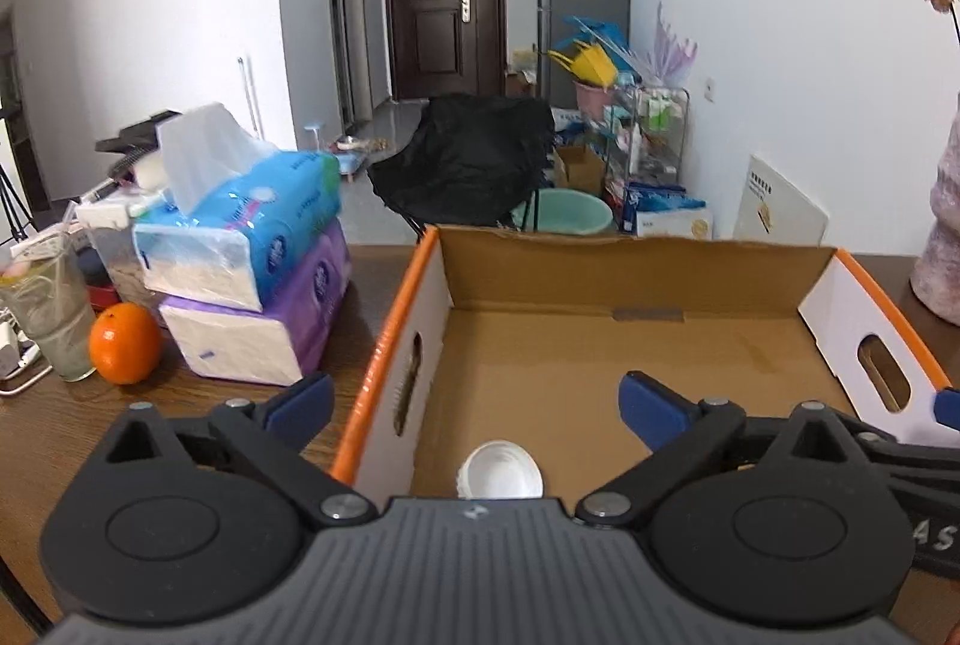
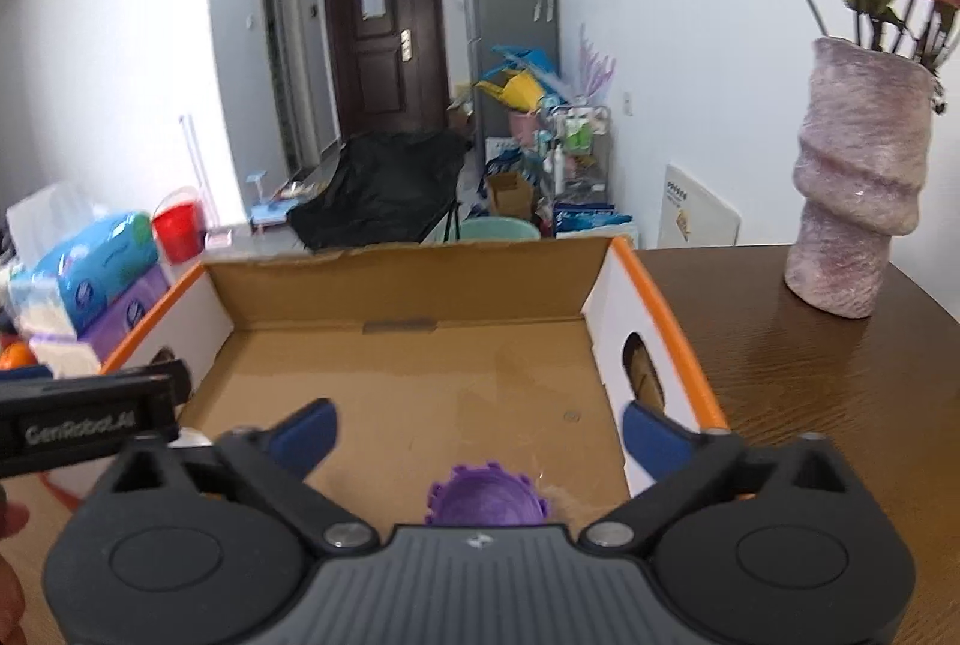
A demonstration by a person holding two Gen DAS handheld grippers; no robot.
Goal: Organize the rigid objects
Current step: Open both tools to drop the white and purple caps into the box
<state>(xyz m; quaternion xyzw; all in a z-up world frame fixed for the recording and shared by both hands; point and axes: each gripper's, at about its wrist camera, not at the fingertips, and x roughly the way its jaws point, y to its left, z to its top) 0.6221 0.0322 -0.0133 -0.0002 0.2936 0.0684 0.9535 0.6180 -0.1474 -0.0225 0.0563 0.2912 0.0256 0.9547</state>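
Note:
An open cardboard box (image 1: 660, 273) with orange rims sits on the brown table and also shows in the right wrist view (image 2: 420, 279). My left gripper (image 1: 477, 399) is open over the box's near left part; a white bottle cap (image 1: 501, 471) lies on the box floor just below it. My right gripper (image 2: 480, 432) is open over the box's near right part; a purple toothed round object (image 2: 486, 495) lies on the floor below it. Neither gripper holds anything. The left gripper's body shows at the left in the right wrist view (image 2: 90, 420).
Stacked tissue packs (image 1: 258, 261), an orange (image 1: 125, 326) and a glass (image 1: 51, 309) stand left of the box. A pink vase with dried roses (image 2: 858, 189) stands right of it. Behind the table are a black chair (image 1: 462, 153) and floor clutter.

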